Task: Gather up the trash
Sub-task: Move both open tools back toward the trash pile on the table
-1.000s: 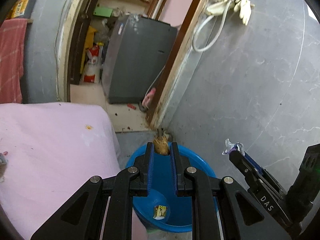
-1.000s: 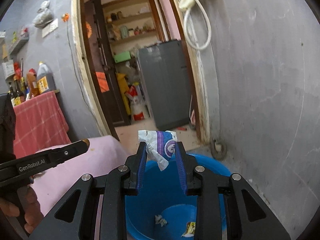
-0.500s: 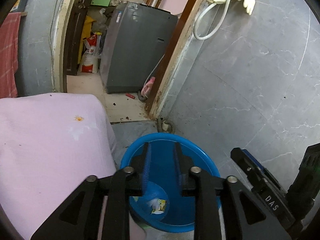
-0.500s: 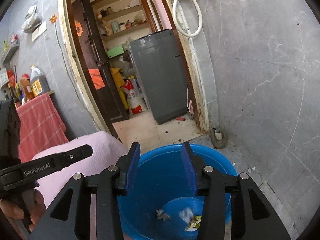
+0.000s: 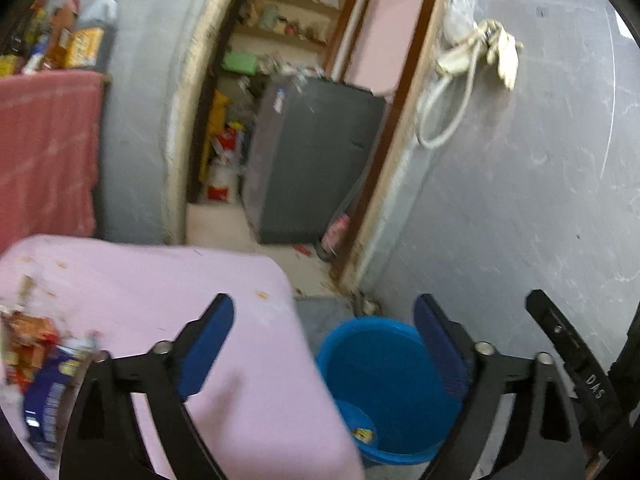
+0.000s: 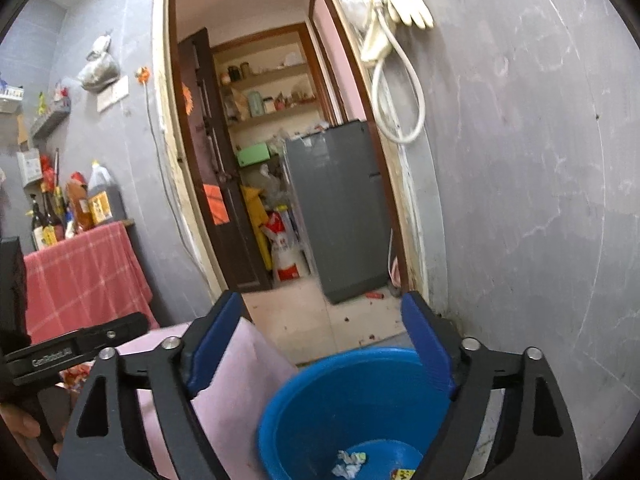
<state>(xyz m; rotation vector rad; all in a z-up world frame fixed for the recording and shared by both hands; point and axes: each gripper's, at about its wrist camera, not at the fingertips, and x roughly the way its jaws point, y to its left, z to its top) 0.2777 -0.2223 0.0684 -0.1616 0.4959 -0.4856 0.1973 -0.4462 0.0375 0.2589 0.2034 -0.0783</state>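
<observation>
A blue bucket (image 5: 384, 380) (image 6: 352, 404) stands on the floor beside a pink-covered table (image 5: 168, 304). In its bottom lie crumpled wrappers (image 6: 350, 462) and a yellow scrap (image 5: 362, 435). My left gripper (image 5: 324, 320) is up over the table's corner and the bucket's rim, jaws opening wide, nothing between them. My right gripper (image 6: 320, 320) hangs above the bucket, jaws also opening, empty. More trash (image 5: 36, 352), orange and blue packets, lies blurred on the table at the far left. The left gripper's finger (image 6: 76, 348) shows at the left edge of the right wrist view.
A grey tiled wall (image 6: 540, 200) rises right of the bucket, with a hose and gloves (image 6: 400, 4) hung on it. An open doorway leads to a grey appliance (image 6: 340, 208). A red cloth (image 6: 80, 276) with bottles on top stands at the left.
Both grippers let go of their trash over the bucket and opened wide. The left one rose and swung left toward the table; the right one rose a little.
</observation>
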